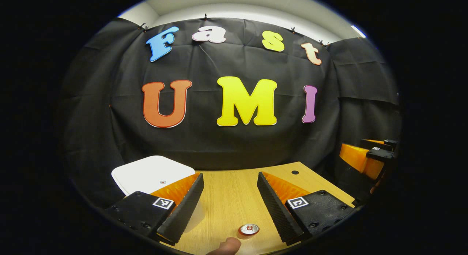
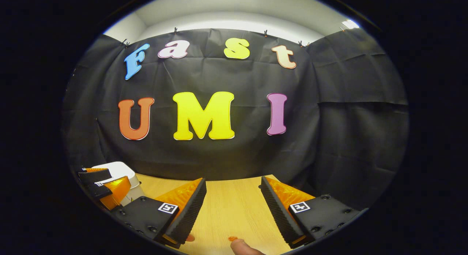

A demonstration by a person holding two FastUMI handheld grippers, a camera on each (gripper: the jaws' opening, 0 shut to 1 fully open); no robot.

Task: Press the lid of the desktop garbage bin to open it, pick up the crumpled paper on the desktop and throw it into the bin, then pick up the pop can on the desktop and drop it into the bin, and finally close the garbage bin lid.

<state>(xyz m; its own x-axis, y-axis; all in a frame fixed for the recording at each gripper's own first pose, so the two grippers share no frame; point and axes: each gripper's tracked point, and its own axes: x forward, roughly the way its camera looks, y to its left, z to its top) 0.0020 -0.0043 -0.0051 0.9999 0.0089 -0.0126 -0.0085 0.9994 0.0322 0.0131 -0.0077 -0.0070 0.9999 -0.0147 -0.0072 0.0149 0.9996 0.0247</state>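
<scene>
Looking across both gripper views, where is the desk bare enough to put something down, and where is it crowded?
Bare wood runs between the bin on the left and the far right corner with the small dark hole, back to the cloth wall. In the right gripper view, the desk ahead of the open fingers is bare too. Crowded: the near edge around the can, and beside the bin.

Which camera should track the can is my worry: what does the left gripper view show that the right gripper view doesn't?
Left gripper view's extras: the red pop can with silver top, upright under the open left gripper, and a small dark hole in the tabletop. Right gripper view's extra: a small orange speck on the wood. Shared: the white plastic bin, lid closed, the light wooden table, the open right gripper.
</scene>
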